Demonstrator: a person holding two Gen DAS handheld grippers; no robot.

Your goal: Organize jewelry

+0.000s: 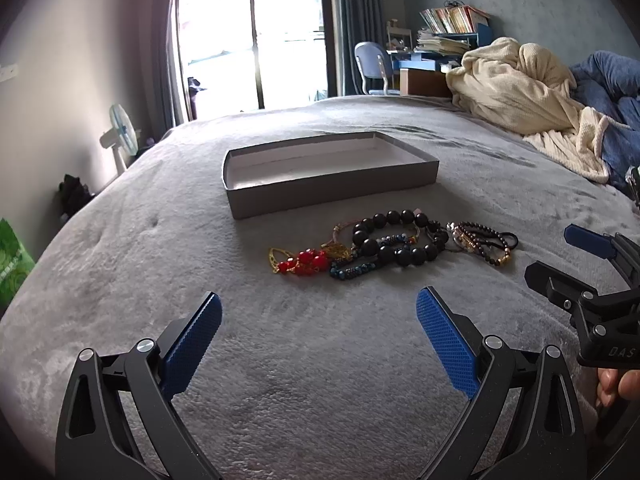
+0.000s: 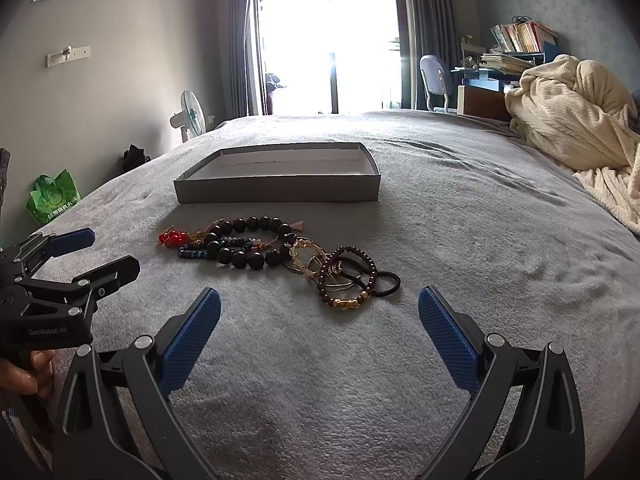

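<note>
A shallow grey box [image 1: 332,190] [image 2: 276,192] with a white inside lies on the bed, nothing in it. In front of it sits a pile of jewelry: a large black bead bracelet [image 1: 400,236] [image 2: 248,258], a red bead piece [image 1: 306,261] [image 2: 171,237], a blue bead strand [image 1: 352,269] [image 2: 196,252], a dark brown bead bracelet with gold beads [image 1: 486,246] [image 2: 348,280] and a black hair tie [image 2: 390,282]. My left gripper [image 1: 318,312] is open, short of the pile. My right gripper [image 2: 319,306] is open too, just before the brown bracelet.
The grey bedspread [image 1: 280,360] covers the bed. A cream blanket [image 1: 520,92] [image 2: 572,120] is heaped at the right. A fan [image 2: 192,114], a green bag [image 2: 52,196], a chair [image 2: 436,80] and a desk with books stand beyond the bed.
</note>
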